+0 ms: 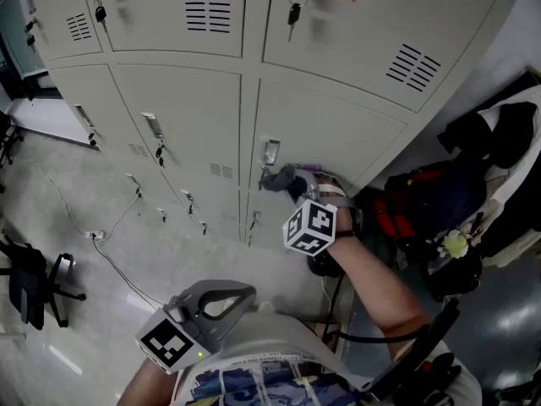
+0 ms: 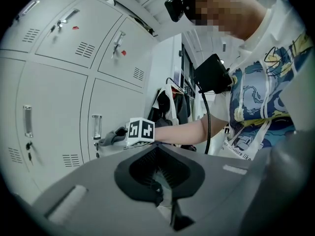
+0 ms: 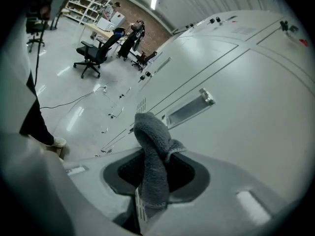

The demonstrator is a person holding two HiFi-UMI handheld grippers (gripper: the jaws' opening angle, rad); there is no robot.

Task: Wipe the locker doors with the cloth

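While at door [image 3: 246,92], cloth [image 3: 153,151] between tongs [image 3: 145,205]

open floor [image 1: 51,227] before locker doors [image 1: 330,142], protruding handles [image 1: 153,126], piled bags [image 1: 418,205] at right

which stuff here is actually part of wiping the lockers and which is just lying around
Part of the job:
- grey cloth, clamped in the right gripper
- locker door right in front of it

Just lying about:
- left gripper, empty, held low
- office chair
- floor cable
- red bag and dark clothes beside the lockers
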